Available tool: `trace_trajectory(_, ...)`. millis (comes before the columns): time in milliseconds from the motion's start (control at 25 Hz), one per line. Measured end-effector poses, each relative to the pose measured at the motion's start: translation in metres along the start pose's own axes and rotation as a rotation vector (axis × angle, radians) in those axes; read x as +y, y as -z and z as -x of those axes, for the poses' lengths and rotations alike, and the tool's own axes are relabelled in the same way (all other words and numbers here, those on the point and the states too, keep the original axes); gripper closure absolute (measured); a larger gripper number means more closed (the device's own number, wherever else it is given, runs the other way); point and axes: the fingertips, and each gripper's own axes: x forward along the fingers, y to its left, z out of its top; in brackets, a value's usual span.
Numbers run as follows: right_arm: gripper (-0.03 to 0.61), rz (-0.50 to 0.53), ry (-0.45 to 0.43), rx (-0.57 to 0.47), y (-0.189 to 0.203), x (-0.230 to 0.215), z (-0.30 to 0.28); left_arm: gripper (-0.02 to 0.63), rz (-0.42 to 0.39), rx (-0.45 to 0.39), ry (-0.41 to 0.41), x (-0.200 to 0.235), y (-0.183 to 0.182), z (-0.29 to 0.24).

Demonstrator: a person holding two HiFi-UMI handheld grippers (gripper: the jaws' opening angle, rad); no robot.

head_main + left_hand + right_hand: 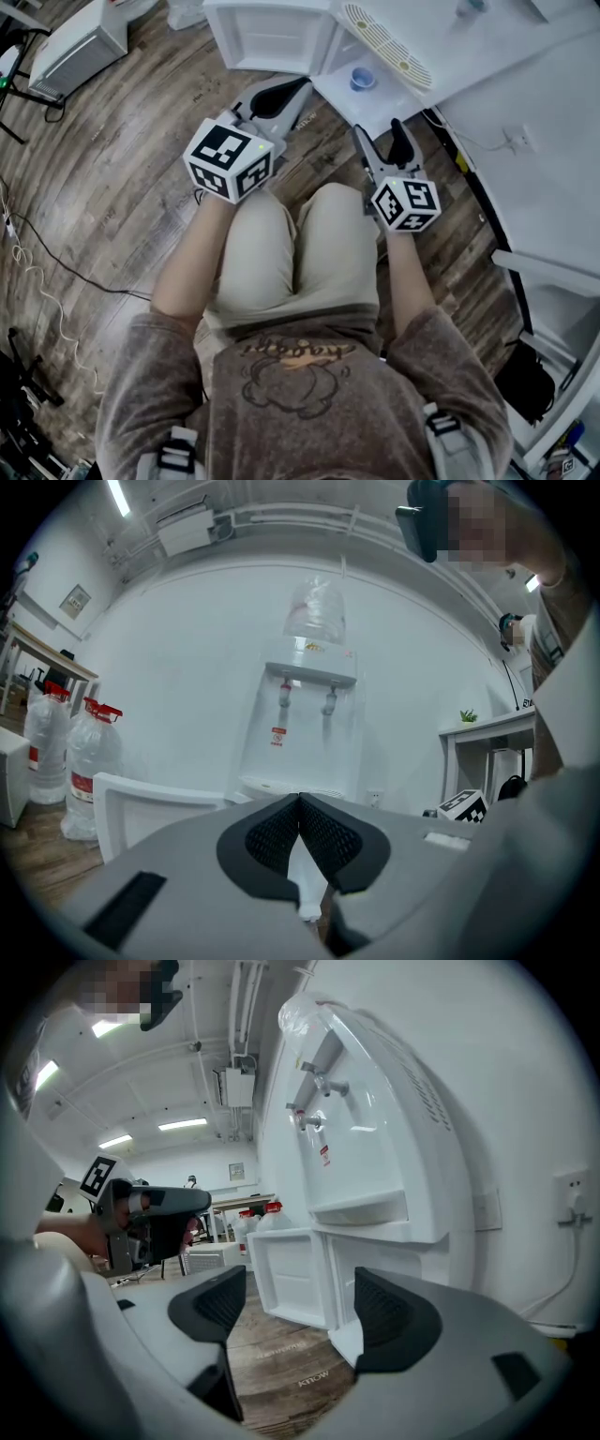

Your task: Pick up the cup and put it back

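Observation:
A small blue cup (362, 79) stands on a white ledge at the foot of the white water dispenser (389, 42), beside its open lower door (272, 33). My right gripper (380, 131) hovers just short of the cup and points towards it. Its jaws are open, and the right gripper view shows only floor and the door between them (295, 1288). The cup does not show in either gripper view. My left gripper (292, 89) is held out to the left, facing the dispenser (305, 714). Its pads are pressed together and hold nothing (300, 803).
Wood floor (112, 187) lies below, with cables on it at the left. Large water bottles (89, 761) stand left of the dispenser, and a white table (487, 728) stands to its right. A white box (80, 47) sits at far left.

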Motion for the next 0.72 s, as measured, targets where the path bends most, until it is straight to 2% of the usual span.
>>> trace_trajectory(160, 0.111, -0.028, -0.012, 0.02, 0.015, -0.007, -0.015, 0.611, -0.004, 0.002, 0.0, 0.0, -0.001, 0.002)
trace_trajectory(240, 0.088, -0.036, -0.015, 0.04, 0.026, -0.011, -0.024, 0.611, -0.006, 0.001, 0.004, -0.001, -0.001, 0.004)
trace_trajectory(400, 0.08, -0.032, -0.009, 0.081, 0.045, -0.022, -0.047, 0.611, -0.011, 0.006, 0.017, -0.001, 0.001, 0.006)
trace_trajectory(560, 0.08, -0.077, 0.007, 0.08, 0.053, -0.043, -0.075, 0.611, -0.01, 0.006, 0.023, 0.001, 0.001, 0.005)
trace_trajectory(720, 0.081, -0.063, 0.028, 0.101, 0.072, -0.062, -0.099, 0.611, -0.027, 0.016, 0.036, 0.002, 0.003, 0.004)
